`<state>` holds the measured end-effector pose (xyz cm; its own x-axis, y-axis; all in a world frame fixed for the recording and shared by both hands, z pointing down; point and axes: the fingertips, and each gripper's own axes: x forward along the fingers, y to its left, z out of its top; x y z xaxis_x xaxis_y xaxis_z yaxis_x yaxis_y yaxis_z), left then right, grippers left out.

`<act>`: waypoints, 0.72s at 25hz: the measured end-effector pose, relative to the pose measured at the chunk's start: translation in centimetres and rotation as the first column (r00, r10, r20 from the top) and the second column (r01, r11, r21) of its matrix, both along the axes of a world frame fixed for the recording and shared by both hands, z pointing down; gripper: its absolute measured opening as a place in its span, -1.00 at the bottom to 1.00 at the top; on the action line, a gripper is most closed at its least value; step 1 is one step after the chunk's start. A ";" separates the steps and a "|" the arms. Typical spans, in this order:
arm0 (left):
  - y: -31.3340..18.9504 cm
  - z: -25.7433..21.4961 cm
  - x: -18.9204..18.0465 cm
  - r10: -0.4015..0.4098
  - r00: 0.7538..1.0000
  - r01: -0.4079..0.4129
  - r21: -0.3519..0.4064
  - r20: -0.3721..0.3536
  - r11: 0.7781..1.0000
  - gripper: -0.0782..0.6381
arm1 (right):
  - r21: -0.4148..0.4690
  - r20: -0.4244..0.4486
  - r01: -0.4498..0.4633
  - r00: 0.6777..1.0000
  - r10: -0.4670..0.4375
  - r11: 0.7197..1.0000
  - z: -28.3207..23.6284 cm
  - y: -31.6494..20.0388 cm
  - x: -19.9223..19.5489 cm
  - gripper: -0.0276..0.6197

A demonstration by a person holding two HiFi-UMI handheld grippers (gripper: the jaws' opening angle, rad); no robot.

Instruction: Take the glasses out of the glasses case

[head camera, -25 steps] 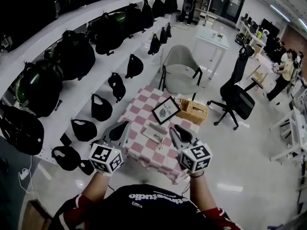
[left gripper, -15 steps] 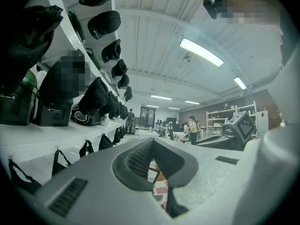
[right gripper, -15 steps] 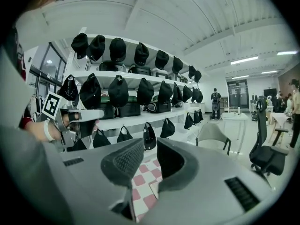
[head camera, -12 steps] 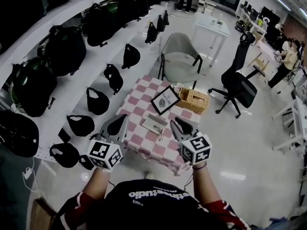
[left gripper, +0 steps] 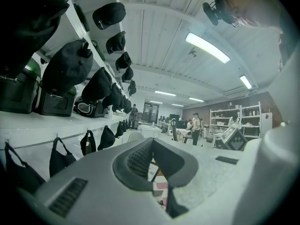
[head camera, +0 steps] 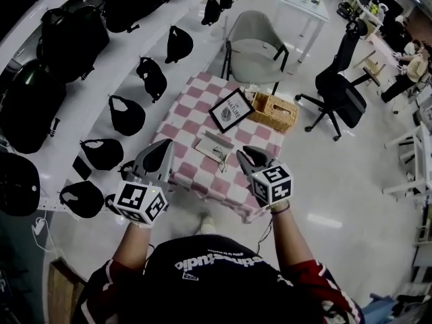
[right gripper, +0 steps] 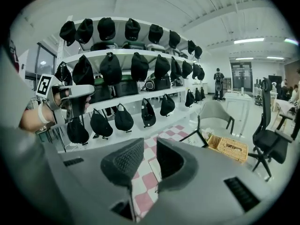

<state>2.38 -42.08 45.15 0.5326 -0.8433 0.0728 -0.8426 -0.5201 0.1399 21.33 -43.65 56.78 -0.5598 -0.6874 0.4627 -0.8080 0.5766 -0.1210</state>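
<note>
A grey glasses case (head camera: 210,144) lies open on the pink-and-white checked table (head camera: 190,115). Thin dark glasses (head camera: 221,158) rest at its near edge, beside the case. My left gripper (head camera: 159,155) hovers over the table's near left corner, its jaws closed together with nothing in them. My right gripper (head camera: 252,156) hangs over the near right edge, jaws a narrow gap apart and empty. In the left gripper view the left gripper (left gripper: 152,143) shows its tips touching. In the right gripper view the right gripper (right gripper: 150,146) shows checked cloth through its gap.
A black-framed picture (head camera: 229,111) and a wicker basket (head camera: 275,112) stand at the table's far side. Behind are a grey chair (head camera: 255,48) and a black office chair (head camera: 341,92). White shelves with black bags (head camera: 126,114) run along the left.
The head view has tilted down and drawn nearer, so the table sits higher in the frame. Both grippers stay in front of the table's near edge, jaws unchanged.
</note>
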 end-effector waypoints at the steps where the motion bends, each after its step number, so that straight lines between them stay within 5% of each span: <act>1: 0.0 0.2 0.0 -0.004 1.000 0.004 -0.004 0.000 1.000 -0.76 | -0.020 0.001 0.008 1.000 -0.008 1.000 0.9 -0.2 -0.1 -0.66; 18: -1.2 3.4 1.3 -0.031 0.999 0.033 -0.065 0.024 0.997 -0.76 | -0.301 -0.007 0.070 0.997 -0.076 0.951 16.4 -1.0 -0.7 -0.66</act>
